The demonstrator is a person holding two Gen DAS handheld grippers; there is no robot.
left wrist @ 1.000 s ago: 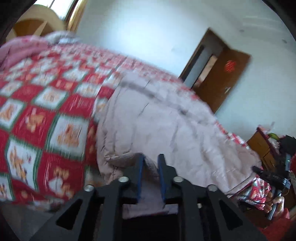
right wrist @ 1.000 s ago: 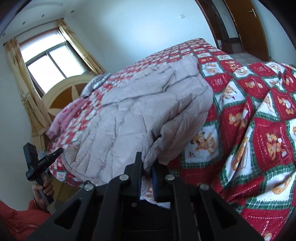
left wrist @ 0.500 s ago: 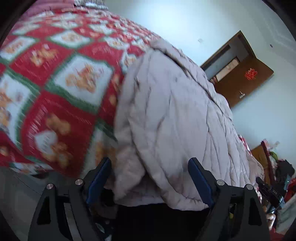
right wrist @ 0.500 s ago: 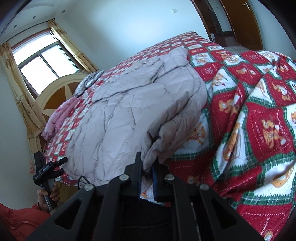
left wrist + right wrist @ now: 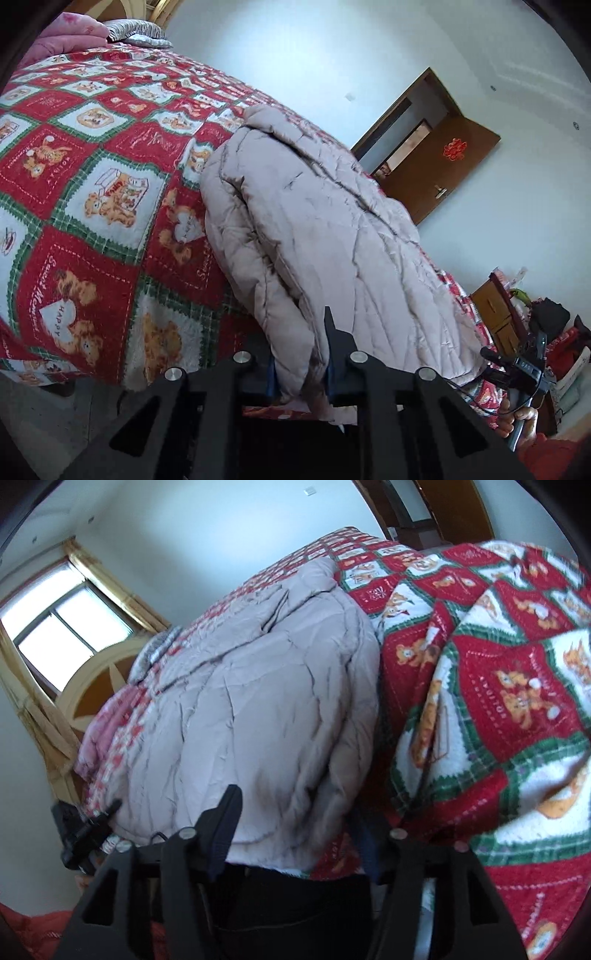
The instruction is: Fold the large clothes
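Observation:
A large pale pink quilted coat (image 5: 325, 236) lies lengthwise on a bed with a red, white and green bear-patterned blanket (image 5: 88, 192). My left gripper (image 5: 301, 365) is shut on a thick fold at the coat's near left corner. In the right wrist view the same coat (image 5: 258, 701) fills the middle. My right gripper (image 5: 295, 830) is open, its fingers spread wide around the coat's near right corner at the bed's edge. The right-hand finger is partly hidden behind the blanket.
Pink bedding (image 5: 70, 33) and a grey pillow (image 5: 136, 33) lie at the bed's head by a wooden headboard (image 5: 96, 686) and window (image 5: 70, 624). A brown door (image 5: 443, 166) stands open. A wooden cabinet (image 5: 498, 314) stands by the bed. The blanket hangs over the bed's edge (image 5: 498, 738).
My left gripper opened half a second ago and has now shut on a thicker fold of the coat. My right gripper, shut on the coat's corner before, has opened wide.

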